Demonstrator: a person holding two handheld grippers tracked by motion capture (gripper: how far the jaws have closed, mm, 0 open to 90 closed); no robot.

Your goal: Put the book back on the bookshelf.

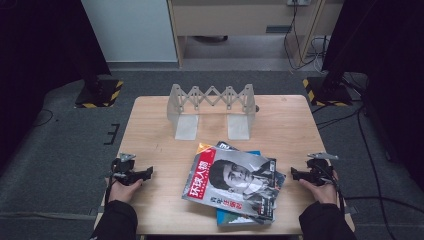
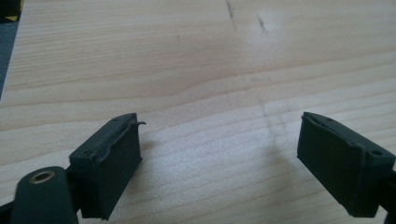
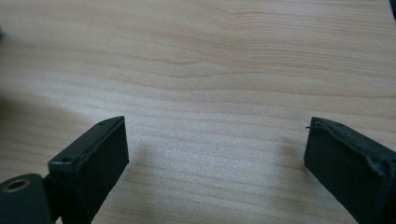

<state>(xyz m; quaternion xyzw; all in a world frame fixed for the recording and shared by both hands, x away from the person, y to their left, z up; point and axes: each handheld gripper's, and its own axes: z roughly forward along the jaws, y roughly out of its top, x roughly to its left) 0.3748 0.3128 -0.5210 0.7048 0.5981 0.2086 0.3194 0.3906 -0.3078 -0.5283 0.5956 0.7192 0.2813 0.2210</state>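
Magazines, about three stacked, one bookend rack, two grippers, left and right, jaws apart, empty.

- Bare table lies under and ahead of my spread jaws on both sides.
- The magazines fill the middle between my grippers.
- The folding rack blocks the far edge.

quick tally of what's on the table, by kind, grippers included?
Magazines or books in the loose stack: at least 3, lower ones partly covered
Expandable bookend rack: 1
Handheld grippers: 2, left gripper and right gripper, both open, holding nothing
Total: at least 6
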